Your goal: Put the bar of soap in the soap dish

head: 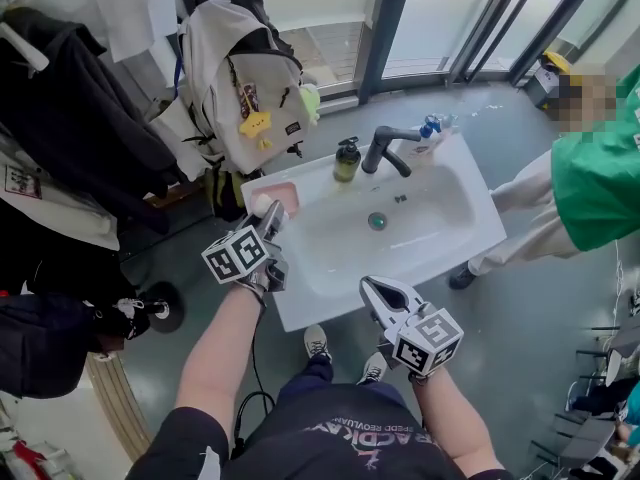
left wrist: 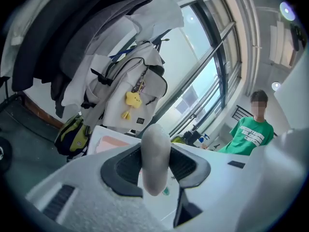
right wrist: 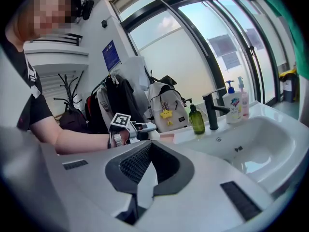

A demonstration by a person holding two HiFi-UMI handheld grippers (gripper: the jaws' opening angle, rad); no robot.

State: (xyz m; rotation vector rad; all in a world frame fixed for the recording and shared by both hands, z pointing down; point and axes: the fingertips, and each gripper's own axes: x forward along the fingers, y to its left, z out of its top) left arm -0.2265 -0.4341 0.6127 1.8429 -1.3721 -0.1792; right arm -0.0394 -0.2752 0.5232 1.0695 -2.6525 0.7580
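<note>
The left tongs (head: 268, 218) are clamped on the bar of soap (left wrist: 155, 153). The pale bar stands upright between the 2 dark pads, which sit wide apart on its 2 sides. The soap is held over the back left corner of the white counter (head: 470, 183), just beside the near edge of the pink soap dish (head: 284, 194). It is not lying in the dish, and no view shows whether it touches the rim. The dish itself sits on that back left corner.

The right tongs (head: 372, 290) hang at the counter's front edge, well apart from the soap. Their tips are closed together with nothing between them.

The counter has 1 sunken basin with a round drain (head: 377, 221) at its middle. A dark faucet (head: 385, 148) stands at the middle of the back edge, with a green pump bottle (head: 347, 160) just to its left. To the right of the faucet, along the same edge, stand 2 more pump bottles (head: 432, 130).

Beyond the back left corner, a white backpack (head: 245, 78) with a yellow charm (head: 255, 123) hangs among dark coats. A person in a green shirt (head: 595, 178) stands beside the counter's right edge.
</note>
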